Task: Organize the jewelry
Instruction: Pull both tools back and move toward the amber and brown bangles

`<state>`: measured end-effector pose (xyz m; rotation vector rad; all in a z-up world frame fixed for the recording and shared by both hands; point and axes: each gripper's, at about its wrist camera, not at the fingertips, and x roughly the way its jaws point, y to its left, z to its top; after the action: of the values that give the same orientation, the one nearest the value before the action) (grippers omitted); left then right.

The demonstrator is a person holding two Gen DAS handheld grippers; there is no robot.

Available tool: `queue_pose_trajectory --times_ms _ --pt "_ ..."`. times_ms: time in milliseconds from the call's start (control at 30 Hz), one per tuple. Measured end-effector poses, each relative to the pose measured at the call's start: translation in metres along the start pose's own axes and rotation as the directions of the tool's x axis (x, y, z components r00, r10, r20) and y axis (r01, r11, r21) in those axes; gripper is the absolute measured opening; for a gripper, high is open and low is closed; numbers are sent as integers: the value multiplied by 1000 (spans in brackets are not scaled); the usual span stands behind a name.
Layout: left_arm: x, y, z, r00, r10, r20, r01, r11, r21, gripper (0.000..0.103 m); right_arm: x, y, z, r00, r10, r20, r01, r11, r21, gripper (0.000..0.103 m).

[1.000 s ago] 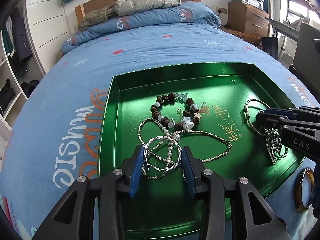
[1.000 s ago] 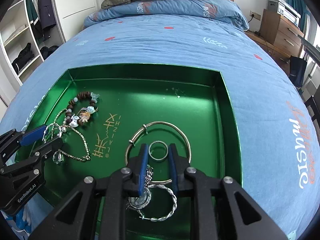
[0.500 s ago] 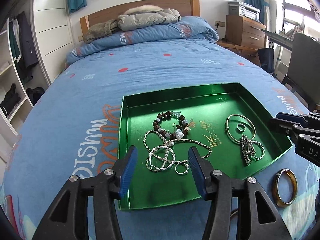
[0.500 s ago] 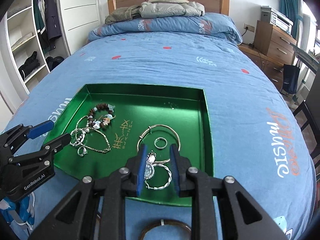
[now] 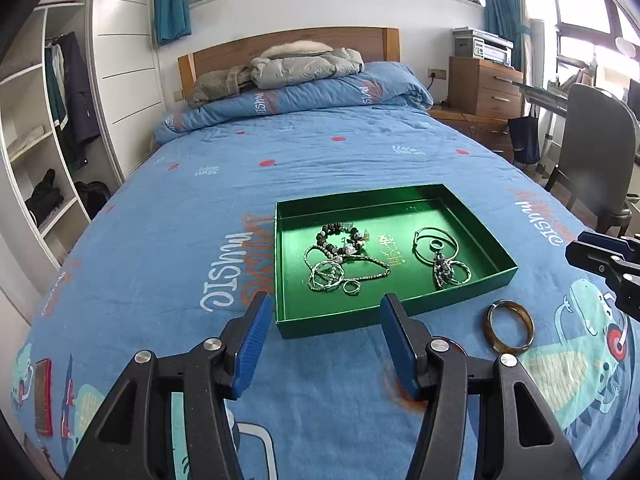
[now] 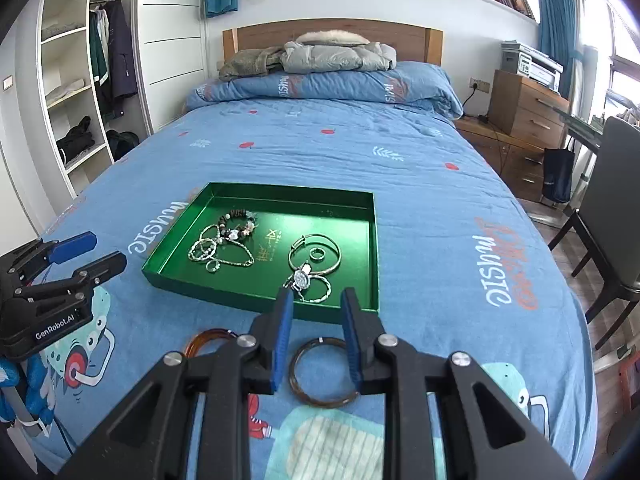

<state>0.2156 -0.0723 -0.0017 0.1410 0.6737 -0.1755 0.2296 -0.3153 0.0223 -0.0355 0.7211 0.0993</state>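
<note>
Just ahead of the empty left gripper [image 5: 322,316]: the green tray [image 5: 320,326].

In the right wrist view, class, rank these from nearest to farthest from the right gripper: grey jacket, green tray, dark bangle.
1. Dark bangle: on the bedspread, framed by the right gripper fingers.
2. Green tray: mid-bed, just beyond.
3. Grey jacket: by the headboard.

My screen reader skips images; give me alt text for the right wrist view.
The right gripper, open and empty, hovers above a brown bangle on a blue bedspread. Beyond it sits a green rectangular tray holding silver and beaded jewelry; the left gripper is at the left edge.
</note>
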Motion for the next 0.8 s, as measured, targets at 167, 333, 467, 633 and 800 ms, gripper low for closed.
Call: queue_pose_trajectory --times_ms 167,333,467,633,800 --pt "-32 -1 -11 1000 6 21 -5 1000 -10 56 -37 -3 -16 1000 -12 25 12 1000 4 24" --pt "-60 -4 -23 999 15 40 -14 1000 -11 56 -70 -8 -35 999 -18 44 17 1000 18 24" --pt "-76 -7 -32 998 22 50 -22 1000 -17 56 -91 -12 -48 998 -25 58 24 999 23 24" --pt "-94 -9 -42 998 28 64 -27 999 -22 56 -114 -12 -58 996 -32 77 31 999 18 24" --pt "-107 -12 -51 997 32 76 -30 999 -28 56 -135 -11 -66 994 -41 100 40 999 10 24"
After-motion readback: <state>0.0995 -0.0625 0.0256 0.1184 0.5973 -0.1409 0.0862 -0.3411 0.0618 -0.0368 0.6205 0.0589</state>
